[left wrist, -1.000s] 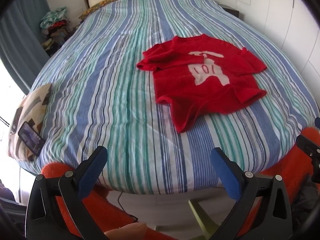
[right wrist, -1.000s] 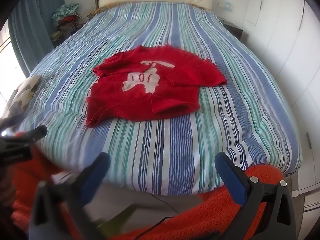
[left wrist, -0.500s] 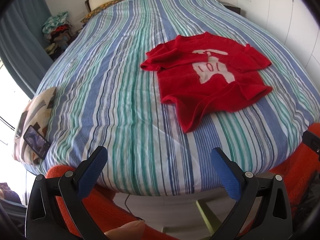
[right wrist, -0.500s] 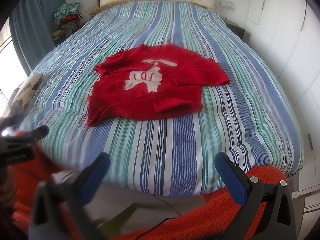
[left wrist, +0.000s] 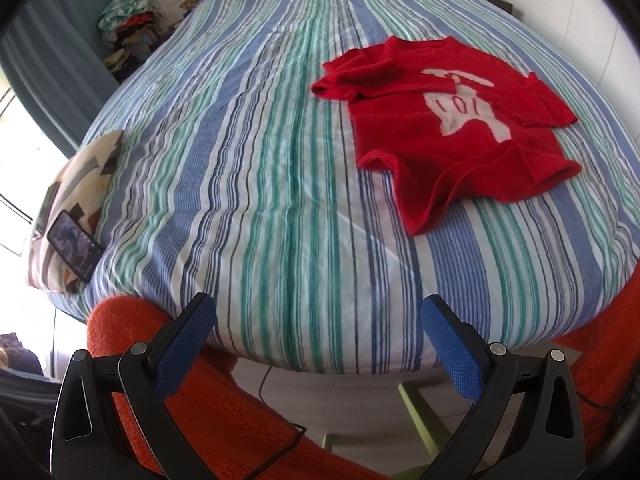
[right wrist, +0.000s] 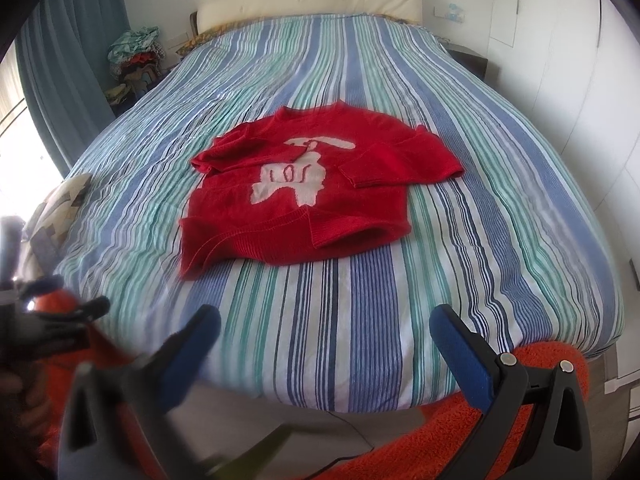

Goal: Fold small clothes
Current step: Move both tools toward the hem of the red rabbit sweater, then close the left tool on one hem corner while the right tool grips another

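A small red sweater (left wrist: 452,128) (right wrist: 316,192) with a pale figure on its chest lies rumpled on the striped bed, sleeves folded in and the hem curled. My left gripper (left wrist: 318,320) hangs open at the bed's near edge, well short of the sweater and to its left. My right gripper (right wrist: 326,330) is open too, at the near edge straight in front of the sweater. Nothing sits between either pair of blue pads. The left gripper (right wrist: 44,320) shows blurred at the left of the right wrist view.
The striped bedspread (left wrist: 260,184) (right wrist: 460,240) covers a large bed. A patterned cushion (left wrist: 76,188) with a phone (left wrist: 74,246) on it lies at the left corner. Orange fleece (left wrist: 224,412) fills the foreground. A clothes pile (right wrist: 134,56) stands far left; white wardrobe doors (right wrist: 580,80) on the right.
Both grippers have moved forward toward the bed, so the sweater looks larger and nearer. The left view has shifted left. Both stay open.
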A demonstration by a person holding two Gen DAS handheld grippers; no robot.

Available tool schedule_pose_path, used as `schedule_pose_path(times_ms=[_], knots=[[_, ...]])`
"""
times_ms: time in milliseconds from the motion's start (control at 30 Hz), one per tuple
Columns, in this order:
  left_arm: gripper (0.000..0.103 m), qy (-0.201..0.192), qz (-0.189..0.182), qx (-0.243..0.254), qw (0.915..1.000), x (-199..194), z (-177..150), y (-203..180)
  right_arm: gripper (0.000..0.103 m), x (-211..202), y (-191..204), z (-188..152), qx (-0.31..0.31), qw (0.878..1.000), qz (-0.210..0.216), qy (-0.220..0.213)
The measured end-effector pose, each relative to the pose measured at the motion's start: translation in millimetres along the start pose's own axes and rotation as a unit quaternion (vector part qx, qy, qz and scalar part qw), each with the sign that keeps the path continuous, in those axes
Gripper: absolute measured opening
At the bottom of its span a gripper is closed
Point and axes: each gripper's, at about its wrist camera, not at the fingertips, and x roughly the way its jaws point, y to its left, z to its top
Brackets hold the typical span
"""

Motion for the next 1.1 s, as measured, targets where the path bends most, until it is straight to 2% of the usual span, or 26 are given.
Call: schedule_pose_path(times_ms=[100, 200, 367, 500, 833, 933, 1033, 1100], knots=[[0.103, 0.017, -0.026, -0.012, 0.9994, 6, -2, 5, 0.103, 4, -5, -2, 0.008, 1.0, -0.001, 0.006], [0.102, 0.022, -0.043, -0.003, 0.9988, 7, -3, 0, 0.103, 9, -8, -4, 0.01, 1.0, -0.006, 0.017], [0.102, 0.01, -0.072, 0.015, 0.9972, 1, -1, -9, 0.103, 16, -7, -7, 0.005, 1.0, -0.008, 0.029], [0.102, 0.001, -0.109, 0.002, 0.994, -5, 3, -7, 0.103, 17, -5, -9, 0.003, 0.999, -0.008, 0.032], [0.102, 0.005, -0.126, -0.017, 0.9919, 3, 6, 9, 0.103, 20, -7, -11, 0.007, 0.999, -0.005, 0.037], [0.102, 0.002, -0.141, -0.05, 0.9887, 13, 15, 35, 0.103, 20, -12, -9, 0.013, 0.999, 0.001, 0.033], [0.102, 0.007, -0.164, -0.102, 0.9811, 30, 21, 65, 0.103, 24, -28, -3, 0.035, 0.999, 0.005, 0.011], [0.102, 0.013, -0.179, -0.121, 0.9763, 40, 22, 72, 0.103, 32, -40, 1, 0.048, 0.999, 0.01, 0.003]])
